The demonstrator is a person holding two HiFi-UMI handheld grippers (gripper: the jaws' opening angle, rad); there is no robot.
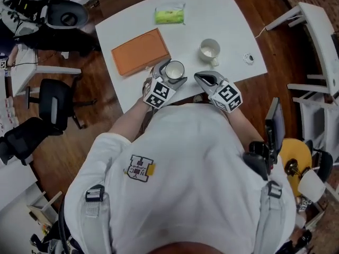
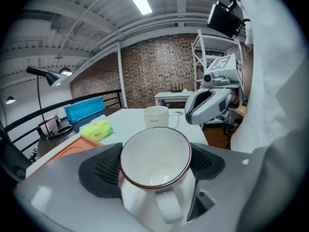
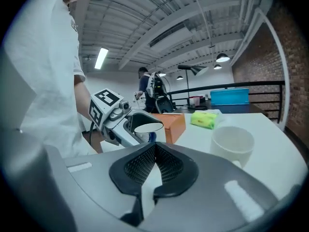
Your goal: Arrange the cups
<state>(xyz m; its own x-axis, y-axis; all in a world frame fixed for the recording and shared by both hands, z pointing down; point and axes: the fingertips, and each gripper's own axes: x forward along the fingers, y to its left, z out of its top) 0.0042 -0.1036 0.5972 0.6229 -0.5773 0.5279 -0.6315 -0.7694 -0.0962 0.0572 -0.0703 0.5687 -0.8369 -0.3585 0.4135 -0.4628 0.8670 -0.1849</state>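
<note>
Left hand-held gripper (image 1: 168, 74), mid-frame in head view, clamped across brown-rimmed cup (image 2: 154, 153). Mouth up, likely for level carry toward second cup (image 1: 210, 51), up-right on table (image 1: 233, 20). Right hand-held gripper (image 3: 153, 166) jaws together, empty.

Head cam overhead; gripper cams share far cup (image 2: 156, 117).

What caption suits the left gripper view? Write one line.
Left gripper holds a red-rimmed cup; a second cup stands behind it on the table.
</note>
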